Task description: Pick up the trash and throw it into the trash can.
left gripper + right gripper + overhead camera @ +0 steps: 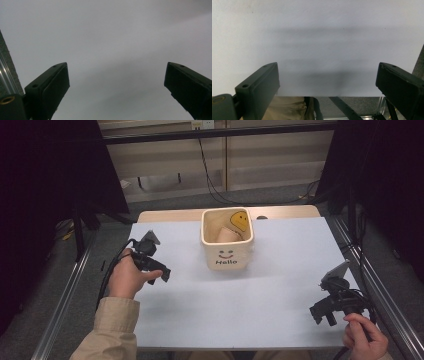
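A cream square container (227, 256) with a smiley face and the word "Hello" on its front stands at the far middle of the table. A tan rolled object (227, 236) lies inside it, and a yellow smiley patch (240, 220) shows on its inner wall. My left gripper (164, 275) hovers at the left of the white table top (240, 300), left of the container; its jaws are wide apart over bare white surface (115, 50). My right gripper (322, 315) sits near the front right corner, open with nothing between its jaws (327, 82).
The white table top ends at a metal frame rail (372, 280) on the right and another rail (65, 295) on the left. Black cables (215, 185) hang at the back. The table's front edge (329, 96) lies just below my right gripper.
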